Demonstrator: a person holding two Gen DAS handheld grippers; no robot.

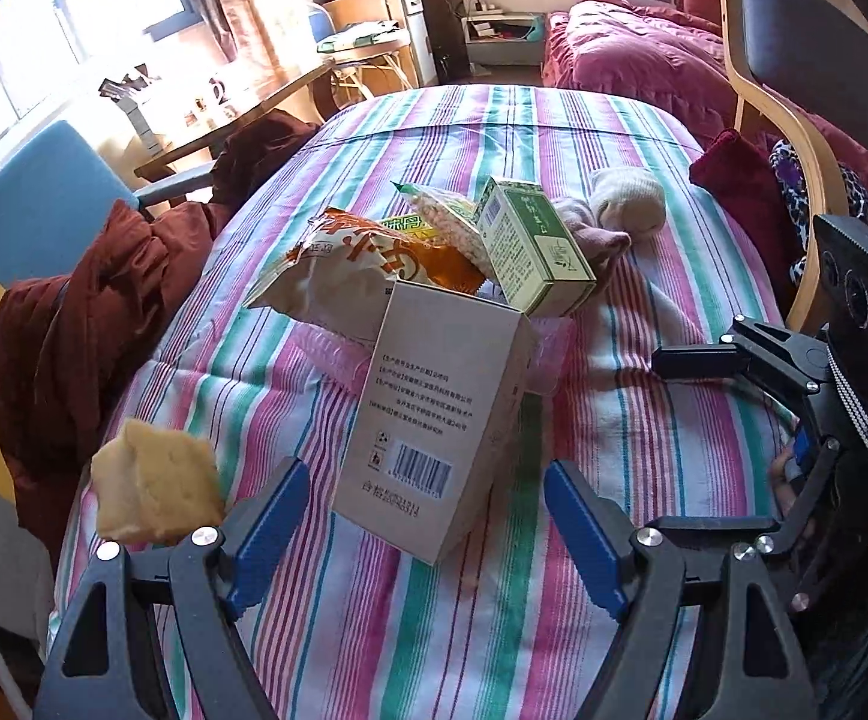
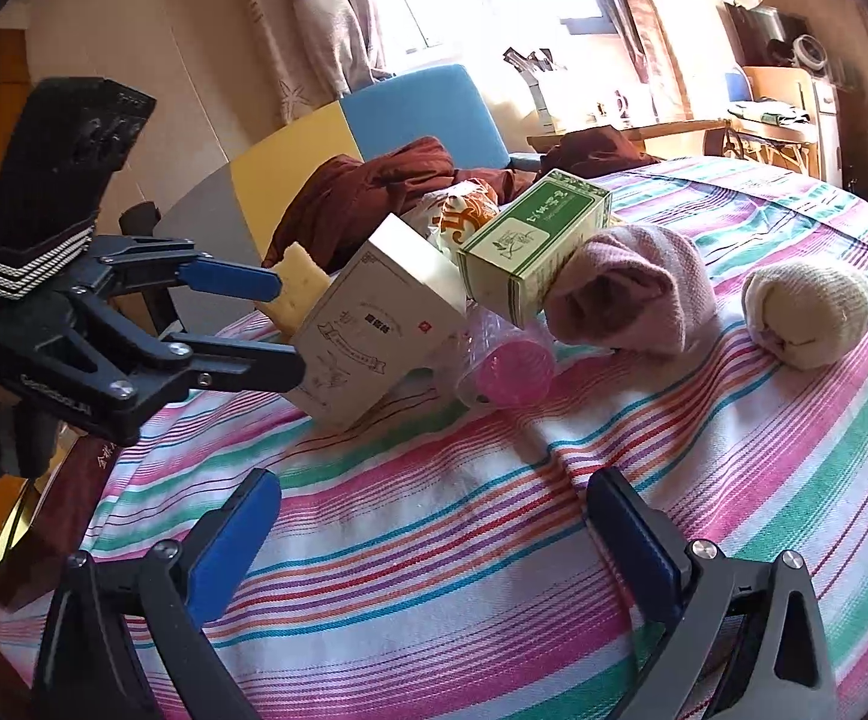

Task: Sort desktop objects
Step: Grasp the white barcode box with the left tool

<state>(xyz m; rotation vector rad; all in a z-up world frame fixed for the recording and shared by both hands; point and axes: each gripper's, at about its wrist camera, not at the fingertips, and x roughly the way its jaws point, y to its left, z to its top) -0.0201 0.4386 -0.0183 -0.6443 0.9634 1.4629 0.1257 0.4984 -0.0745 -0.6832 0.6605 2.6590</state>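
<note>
A heap of small goods sits in the middle of the striped cloth point(image 2: 493, 516) that covers the table: a smooth grey-white cardboard box point(image 1: 434, 420) stands tilted with its barcode face toward the left gripper point(image 1: 428, 534), leaning on a clear plastic bottle with a pink inside point(image 2: 508, 363). Behind it a glossy orange and white snack bag point(image 1: 350, 270) lies crumpled, a clear packet of pale grains point(image 1: 457, 222) lies over it, and a green and white carton point(image 1: 529, 246) rests slanted on top of the pile. Just beside the carton lies a soft pink knitted sock bundle point(image 2: 637, 288), and a little apart from it a cream rolled sock point(image 2: 811, 315). A pale yellow, porous sponge block point(image 1: 155, 489) sits at the cloth's left edge, touching one of the left gripper's blue pads point(image 2: 236, 282). The left gripper's jaws stand wide apart and empty, either side of the box's near end. The right gripper point(image 2: 434, 546) is likewise spread and empty, over a bare stretch of cloth in front of the heap. Dark red fabric point(image 1: 80, 354) hangs over the chairs beyond the left edge.
</note>
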